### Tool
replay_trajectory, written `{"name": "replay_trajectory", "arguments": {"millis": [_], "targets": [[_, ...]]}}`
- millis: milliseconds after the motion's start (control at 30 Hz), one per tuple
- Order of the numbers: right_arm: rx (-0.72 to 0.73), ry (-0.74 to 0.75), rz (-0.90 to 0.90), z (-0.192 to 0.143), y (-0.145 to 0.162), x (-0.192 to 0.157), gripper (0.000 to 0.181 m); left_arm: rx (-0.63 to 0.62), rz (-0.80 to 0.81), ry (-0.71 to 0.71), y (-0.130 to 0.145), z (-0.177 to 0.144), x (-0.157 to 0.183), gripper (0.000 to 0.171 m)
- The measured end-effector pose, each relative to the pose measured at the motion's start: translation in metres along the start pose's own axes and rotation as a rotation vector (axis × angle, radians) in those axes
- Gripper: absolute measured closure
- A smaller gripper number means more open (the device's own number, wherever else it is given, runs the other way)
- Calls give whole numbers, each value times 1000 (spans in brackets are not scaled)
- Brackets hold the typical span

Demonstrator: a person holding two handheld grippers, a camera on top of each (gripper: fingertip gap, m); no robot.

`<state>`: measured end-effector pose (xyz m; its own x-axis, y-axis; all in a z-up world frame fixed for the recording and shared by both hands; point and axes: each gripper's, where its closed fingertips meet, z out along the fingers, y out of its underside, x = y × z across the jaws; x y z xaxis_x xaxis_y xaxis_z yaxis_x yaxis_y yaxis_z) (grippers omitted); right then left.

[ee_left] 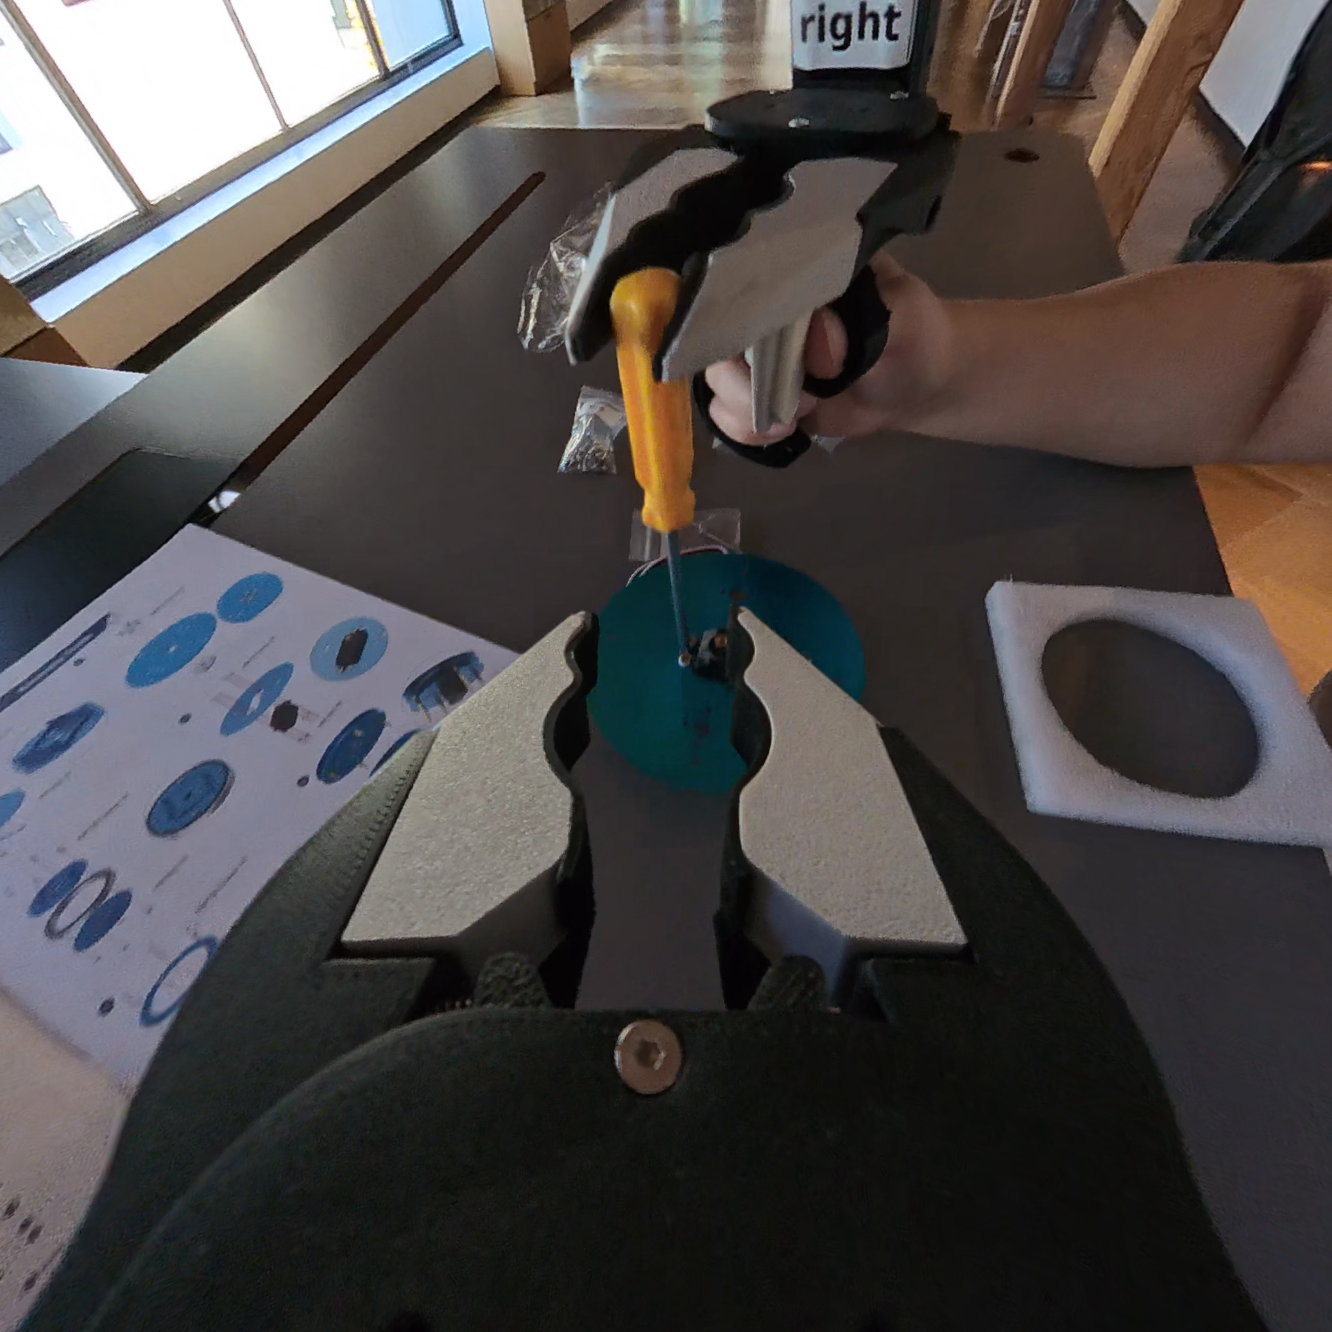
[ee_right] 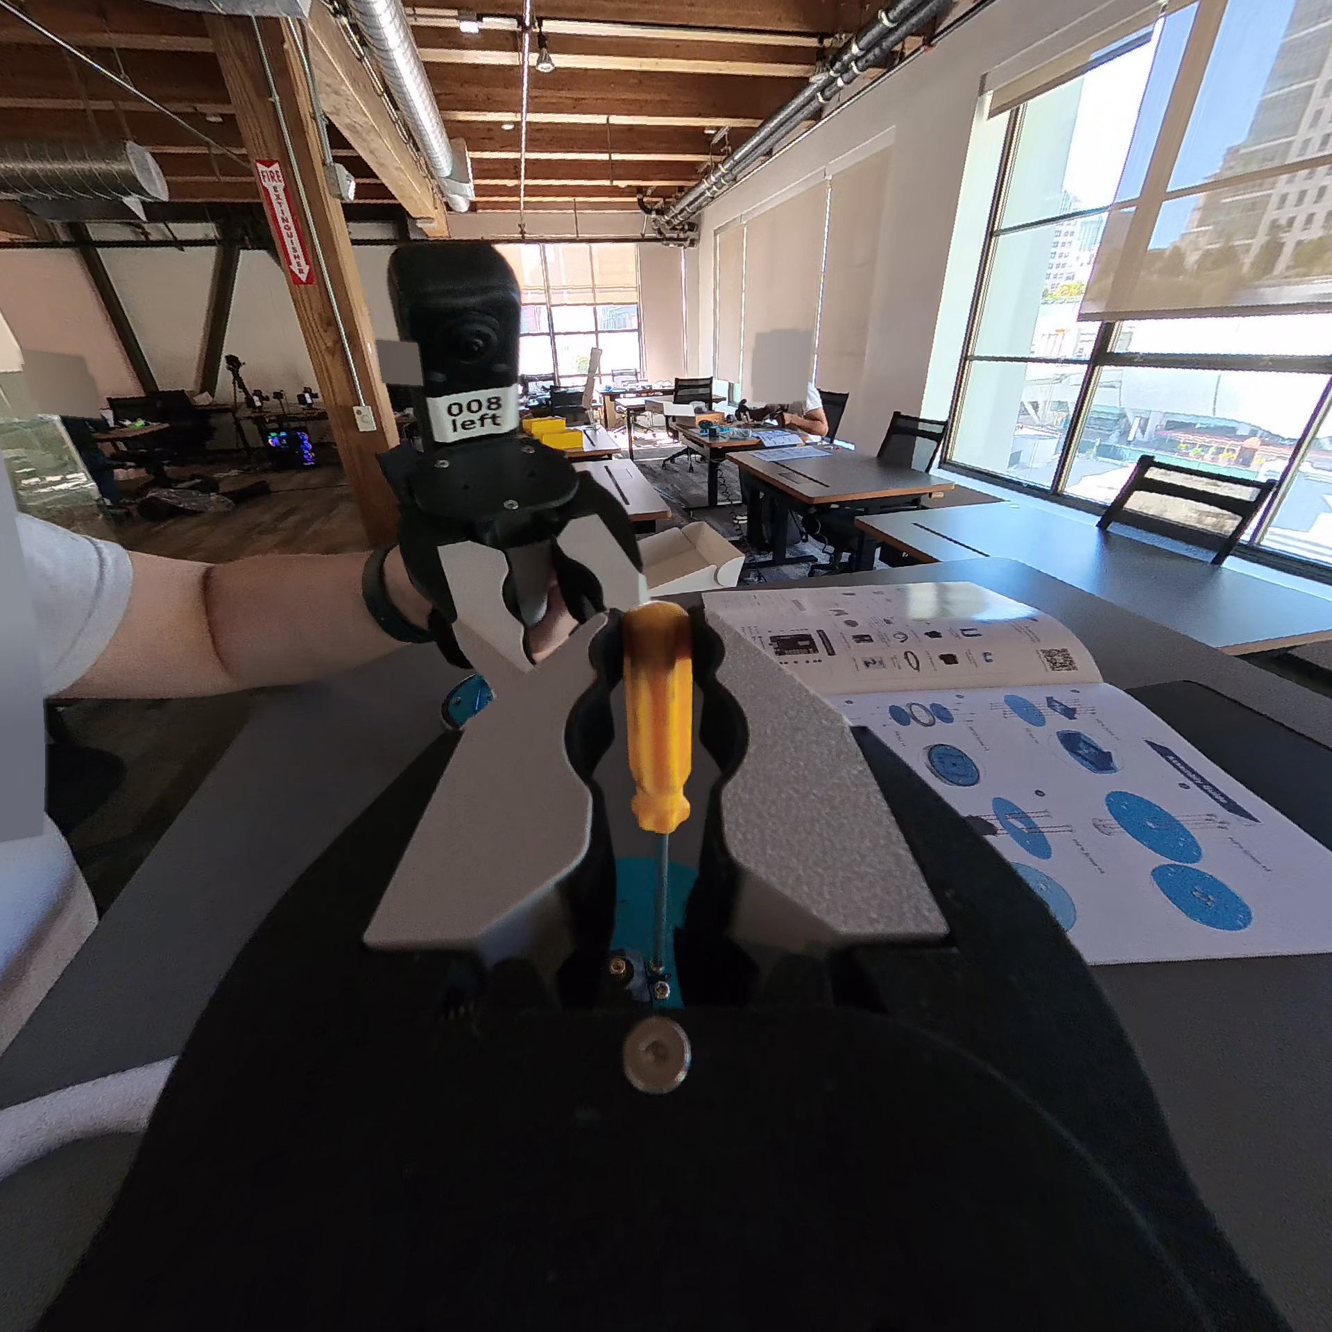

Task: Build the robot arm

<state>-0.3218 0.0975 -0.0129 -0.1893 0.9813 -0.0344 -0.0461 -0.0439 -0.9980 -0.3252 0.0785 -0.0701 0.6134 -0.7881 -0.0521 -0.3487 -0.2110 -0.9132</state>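
Two grippers are at work over one dark table (ee_left: 403, 403). The right gripper (ee_left: 634, 317) has its two grey fingers closed on the top of a single yellow-handled screwdriver (ee_left: 657, 425), which hangs nearly upright below it; the thin shaft runs down to a screw head on a small black part (ee_left: 710, 652) mounted at the middle of one teal disc (ee_left: 649, 713). From the right wrist view the same screwdriver (ee_right: 654, 728) sits pinched between the fingers of that gripper (ee_right: 656, 634), its tip among what look like three small screws on the teal disc (ee_right: 634, 908) directly beneath.

The left gripper (ee_left: 659, 634) comes in low from the opposite side, its two fingers partly apart and set on either side of the black part at the disc's centre; whether the pads actually touch it I cannot tell. Seen from the right wrist, the left gripper (ee_right: 555, 620) is just beyond the screwdriver, one hand behind it.

To the left of the left gripper lies one open instruction booklet (ee_left: 180, 721) printed with blue discs. To its right is one white foam square (ee_left: 1153, 706) with one round hole. Beyond the disc, past the right gripper, I count three clear plastic bags: a large crinkled one (ee_left: 555, 288), a small one holding dark bits (ee_left: 595, 432), and a small flat one (ee_left: 713, 526) touching the disc's far edge
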Motion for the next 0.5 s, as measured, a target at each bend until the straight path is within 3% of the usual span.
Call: {"name": "replay_trajectory", "arguments": {"millis": [233, 500], "targets": [[1, 3, -7, 1, 1, -2, 164, 55, -15, 23, -20, 20, -5, 138], [15, 3, 1, -1, 0, -2, 164, 29, 33, -2, -19, 30, -6, 138]]}}
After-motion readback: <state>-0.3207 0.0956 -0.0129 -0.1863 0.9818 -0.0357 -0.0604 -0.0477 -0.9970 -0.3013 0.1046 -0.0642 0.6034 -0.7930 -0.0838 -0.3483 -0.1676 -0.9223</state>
